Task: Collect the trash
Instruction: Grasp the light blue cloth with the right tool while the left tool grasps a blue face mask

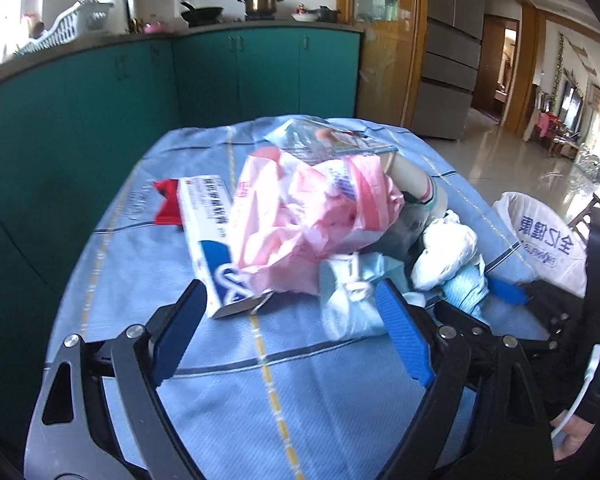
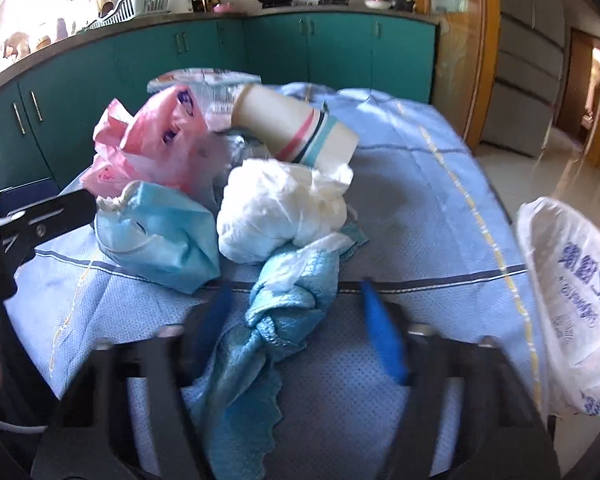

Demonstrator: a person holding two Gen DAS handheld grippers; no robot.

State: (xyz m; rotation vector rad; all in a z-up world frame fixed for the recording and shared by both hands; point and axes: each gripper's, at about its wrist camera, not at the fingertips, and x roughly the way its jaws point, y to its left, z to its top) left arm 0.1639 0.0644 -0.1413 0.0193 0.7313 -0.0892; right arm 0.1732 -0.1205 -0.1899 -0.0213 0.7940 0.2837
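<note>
Tablecloth (image 1: 300, 380) bears red packet (image 1: 166, 204), left view only.

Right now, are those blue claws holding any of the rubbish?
Nothing is held. The left gripper is open in front of the pile; the right gripper is open around the knotted blue cloth, not clamped.

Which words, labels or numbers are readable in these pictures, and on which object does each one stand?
"全亿健康", seen mirrored: white plastic bag beside the table.
Smaller line under it: too blurred to read.
Chinese print on the white and blue box: too blurred to read.
Print on the pink bag: unreadable.
</note>
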